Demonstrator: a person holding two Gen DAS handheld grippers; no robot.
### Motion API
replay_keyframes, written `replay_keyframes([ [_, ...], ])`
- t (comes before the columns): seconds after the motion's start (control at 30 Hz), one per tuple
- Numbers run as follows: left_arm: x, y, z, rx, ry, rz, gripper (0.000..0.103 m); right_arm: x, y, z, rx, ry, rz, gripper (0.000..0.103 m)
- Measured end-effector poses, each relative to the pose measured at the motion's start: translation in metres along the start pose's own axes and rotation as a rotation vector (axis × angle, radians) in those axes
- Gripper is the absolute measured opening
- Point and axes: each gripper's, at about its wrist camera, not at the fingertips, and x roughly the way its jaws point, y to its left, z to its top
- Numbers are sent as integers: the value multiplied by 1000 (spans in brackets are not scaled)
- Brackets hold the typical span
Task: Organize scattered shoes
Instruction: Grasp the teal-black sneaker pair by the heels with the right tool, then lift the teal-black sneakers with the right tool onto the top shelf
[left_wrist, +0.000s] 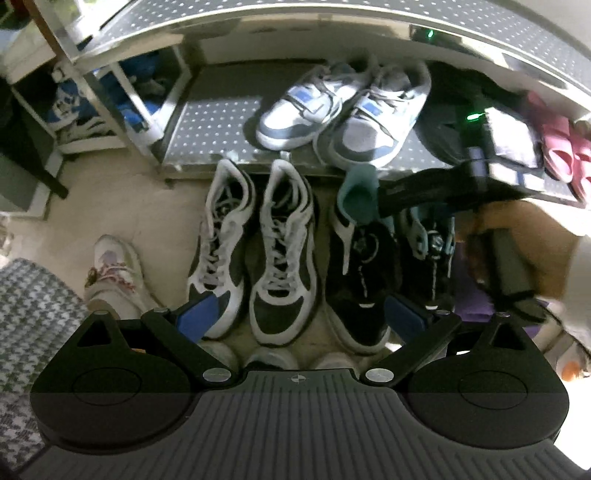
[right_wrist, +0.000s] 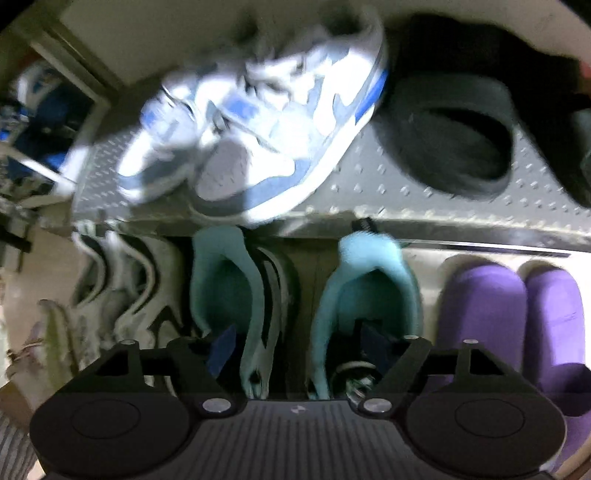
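My left gripper (left_wrist: 297, 321) hangs open over the floor, its blue pads (left_wrist: 192, 319) on either side of the toes of a black-and-white sneaker pair (left_wrist: 284, 251). To their right stands a black sneaker pair with teal lining (left_wrist: 362, 258). My right gripper (right_wrist: 299, 347) is open just above that pair. One blue pad sits over the opening of the left teal-lined sneaker (right_wrist: 229, 280), the other over the right one (right_wrist: 369, 280). It grips nothing. A white-and-blue sneaker pair (left_wrist: 332, 110) rests on the low metal shelf (left_wrist: 214, 122).
Purple slippers (right_wrist: 517, 314) lie on the floor right of the teal-lined pair. A dark slide (right_wrist: 450, 140) and pink slides (left_wrist: 561, 147) sit on the shelf. A white-and-pink shoe (left_wrist: 114, 273) is at the left, beside a checked fabric (left_wrist: 33, 314). A hand (left_wrist: 524, 229) holds the right gripper.
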Motion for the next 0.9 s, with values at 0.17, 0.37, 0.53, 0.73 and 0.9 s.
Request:
replay_keyframes([
  [0.17, 3, 0, 4, -3, 22, -6, 99, 26, 8, 5, -23, -9, -43, 76],
  [0.37, -9, -1, 3, 6, -29, -9, 99, 57, 17, 12, -49, -19, -94, 24],
  [0.53, -19, -1, 2, 14, -72, -11, 99, 9, 26, -10, 9, -81, 3, 23],
  [0.73, -35, -1, 2, -9, -159, -29, 99, -79, 24, -39, 57, -207, 38, 23],
  [0.9, -57, -12, -8, 27, -256, -76, 99, -170, 15, -57, 99, -356, 34, 22],
])
